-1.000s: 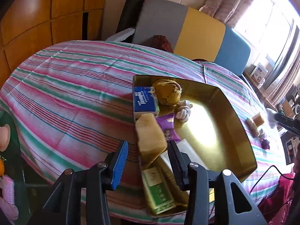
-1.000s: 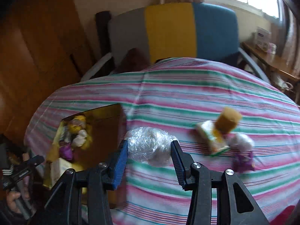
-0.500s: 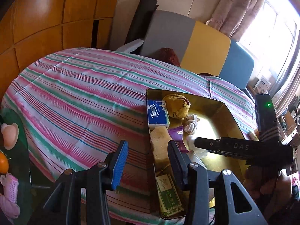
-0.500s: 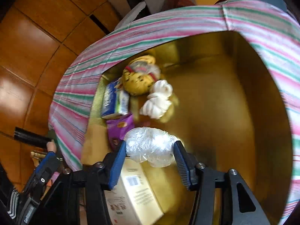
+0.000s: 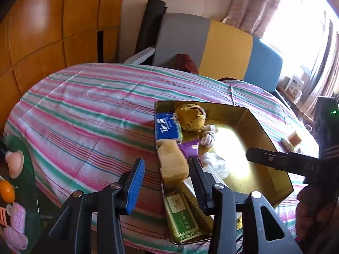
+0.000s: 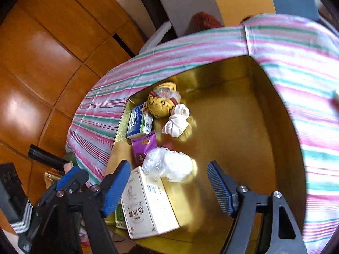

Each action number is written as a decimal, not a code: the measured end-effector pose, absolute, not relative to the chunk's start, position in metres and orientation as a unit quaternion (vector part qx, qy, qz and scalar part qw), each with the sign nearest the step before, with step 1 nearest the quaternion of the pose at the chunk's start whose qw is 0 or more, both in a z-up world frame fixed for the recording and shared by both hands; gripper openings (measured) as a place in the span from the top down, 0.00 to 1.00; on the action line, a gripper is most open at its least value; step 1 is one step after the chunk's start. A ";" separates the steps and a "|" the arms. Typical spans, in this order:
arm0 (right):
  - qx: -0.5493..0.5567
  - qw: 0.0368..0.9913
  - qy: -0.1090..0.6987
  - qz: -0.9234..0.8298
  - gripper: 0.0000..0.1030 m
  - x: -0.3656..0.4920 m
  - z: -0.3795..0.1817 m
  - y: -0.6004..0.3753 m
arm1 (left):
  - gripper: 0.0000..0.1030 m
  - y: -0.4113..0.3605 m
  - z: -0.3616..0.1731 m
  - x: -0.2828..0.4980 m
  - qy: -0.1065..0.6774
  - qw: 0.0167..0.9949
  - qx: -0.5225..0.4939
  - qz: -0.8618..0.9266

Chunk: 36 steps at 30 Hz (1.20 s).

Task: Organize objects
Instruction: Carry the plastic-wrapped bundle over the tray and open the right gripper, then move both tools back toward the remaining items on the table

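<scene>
A counter draped in a pink, green and white striped cloth (image 5: 89, 110) carries a shallow gold metal tray (image 6: 243, 127), set toward its near edge. Along the tray's left side lie a white rectangular carton with printed lettering (image 6: 148, 207), a green-labelled flat packet (image 5: 182, 218), a tan porous sponge block (image 5: 172, 164), a blue pack of tissues (image 5: 167, 128), a mustard-yellow plush toy (image 6: 162, 103), a knotted white cord bundle (image 6: 177, 122) and a small purple snack pouch (image 6: 143, 148). A crumpled ball of clear plastic wrap (image 6: 167, 164) rests on the tray floor against the carton's far end. The right gripper (image 6: 169, 188) hovers just above it; its jaws have just been opening and stand spread, clear of the wrap on both sides. The left gripper (image 5: 167, 178) hangs over the tray's left rim, its jaws partly spread around nothing, the sponge block showing past them.
</scene>
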State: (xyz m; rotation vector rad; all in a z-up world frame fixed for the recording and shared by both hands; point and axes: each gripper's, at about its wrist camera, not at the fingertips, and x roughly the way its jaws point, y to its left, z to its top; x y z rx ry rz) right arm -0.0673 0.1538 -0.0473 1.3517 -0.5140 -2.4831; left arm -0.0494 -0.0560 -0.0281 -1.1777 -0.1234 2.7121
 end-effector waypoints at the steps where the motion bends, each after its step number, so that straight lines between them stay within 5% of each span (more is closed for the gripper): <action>1: 0.460 0.130 -0.168 -0.862 0.24 -0.064 -0.043 0.156 | 0.57 -0.054 -0.026 -0.048 -0.039 0.091 -0.394 0.914; 25: 0.383 -0.039 -0.106 -0.917 0.16 0.003 0.014 0.331 | 0.57 0.018 0.001 -0.038 0.039 0.141 -0.377 0.915; 36: 0.343 -0.203 -0.108 -0.911 0.14 0.013 0.015 0.461 | 0.57 0.061 0.003 -0.038 0.077 0.174 -0.380 0.905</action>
